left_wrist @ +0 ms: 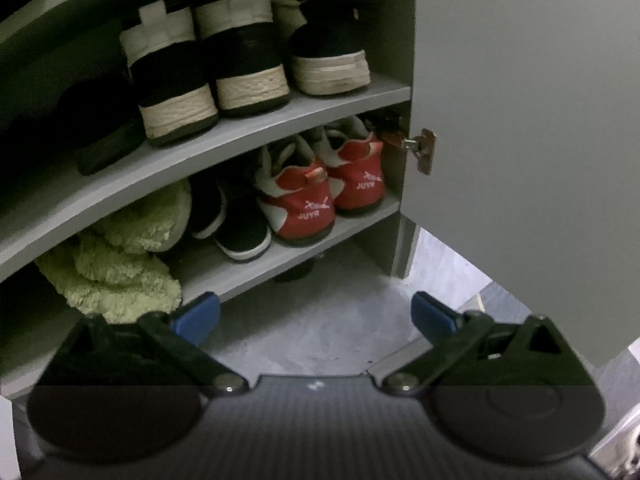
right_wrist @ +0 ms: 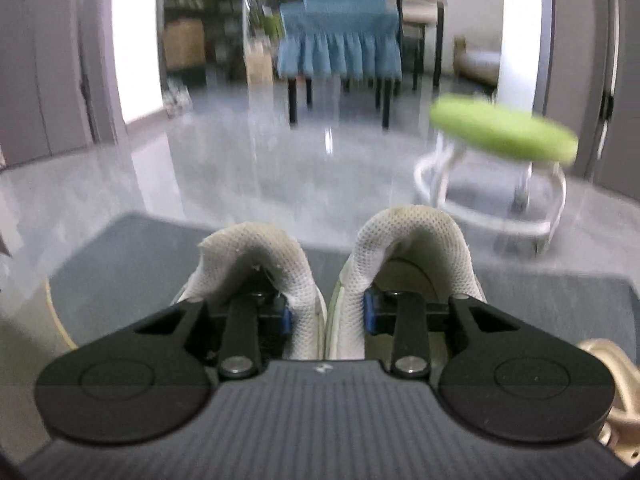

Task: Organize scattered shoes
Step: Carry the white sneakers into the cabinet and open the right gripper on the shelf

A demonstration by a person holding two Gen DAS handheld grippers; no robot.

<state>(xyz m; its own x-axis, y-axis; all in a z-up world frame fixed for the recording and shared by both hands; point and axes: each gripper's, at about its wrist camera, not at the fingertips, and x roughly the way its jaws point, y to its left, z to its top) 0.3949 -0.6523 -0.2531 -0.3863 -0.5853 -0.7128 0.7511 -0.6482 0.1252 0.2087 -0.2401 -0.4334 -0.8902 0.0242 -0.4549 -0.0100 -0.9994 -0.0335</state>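
My right gripper [right_wrist: 326, 318] clamps the adjoining mesh collars of two white sneakers [right_wrist: 416, 248]. My left gripper [left_wrist: 316, 312], jaws apart, faces fuzzy green slippers [left_wrist: 120, 264] on the cabinet shelf [left_wrist: 280, 256].

Both grippers are showing black linkage arms on silver pivot screws. The left gripper [left_wrist: 316, 312] and right gripper [right_wrist: 327, 316] are wearing blue fingertip pads above ribbed grey bodies.

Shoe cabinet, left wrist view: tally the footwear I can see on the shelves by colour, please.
Black with woven straw soles: 3
Red sneakers: 2
Black with white soles: 2
Green fluffy slippers: 2
Plain black, upper shelf far left: 1, too dark to be sure
Total: 10
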